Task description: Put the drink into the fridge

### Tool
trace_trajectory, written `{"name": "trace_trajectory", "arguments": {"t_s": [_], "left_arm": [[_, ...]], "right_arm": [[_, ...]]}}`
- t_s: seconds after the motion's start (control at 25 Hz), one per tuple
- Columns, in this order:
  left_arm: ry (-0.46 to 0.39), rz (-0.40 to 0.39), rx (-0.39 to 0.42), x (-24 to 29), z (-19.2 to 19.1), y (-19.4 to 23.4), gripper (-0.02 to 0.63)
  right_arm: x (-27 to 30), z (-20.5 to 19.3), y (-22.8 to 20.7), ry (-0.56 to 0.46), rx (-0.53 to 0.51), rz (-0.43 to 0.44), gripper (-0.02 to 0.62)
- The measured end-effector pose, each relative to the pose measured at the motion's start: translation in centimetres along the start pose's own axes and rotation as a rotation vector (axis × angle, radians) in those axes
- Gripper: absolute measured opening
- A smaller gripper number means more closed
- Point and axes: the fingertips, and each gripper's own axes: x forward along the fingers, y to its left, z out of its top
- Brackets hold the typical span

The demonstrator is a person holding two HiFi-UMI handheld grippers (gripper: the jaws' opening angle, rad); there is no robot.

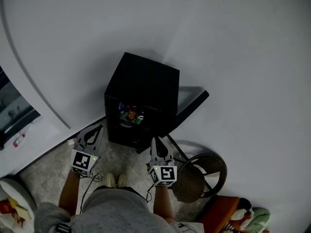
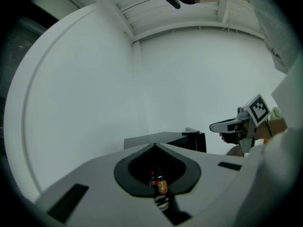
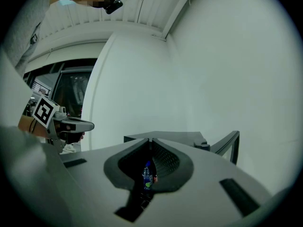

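A black mini fridge [image 1: 143, 84] stands on the floor against the white wall, its door [image 1: 192, 106] swung open to the right. Several drinks [image 1: 130, 114] sit on its shelf. In the left gripper view an orange bottle [image 2: 162, 186] shows past the jaws; in the right gripper view a blue-capped bottle [image 3: 147, 174] shows. My left gripper [image 1: 100, 126] hovers at the fridge's lower left, shut and empty. At the fridge's lower front edge my right gripper [image 1: 154, 139] is also shut with nothing in it. Each gripper sees the other: right gripper [image 2: 227, 126], left gripper [image 3: 75, 125].
A round wicker stool [image 1: 201, 176] stands right of my right arm, near the open door. My shoes [image 1: 116, 179] are just before the fridge. A bottle [image 1: 19, 140] lies beyond the curved wall at the left. Orange and coloured items [image 1: 228, 212] sit at the bottom right.
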Motion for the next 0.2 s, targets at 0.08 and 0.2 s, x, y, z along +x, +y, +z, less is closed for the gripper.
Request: {"name": "trace_trajectory", "arguments": {"t_s": [0.08, 0.2], "left_arm": [[-0.001, 0.002, -0.001, 0.0, -0.17, -0.08, 0.004], [-0.002, 0.003, 0.002, 0.07, -0.67, -0.15, 0.005]], "right_arm": [[-0.08, -0.03, -0.03, 0.0, -0.002, 0.0, 0.038], [-0.21, 0.05, -0.18, -0.003, 0.001, 0.002, 0.038]]}}
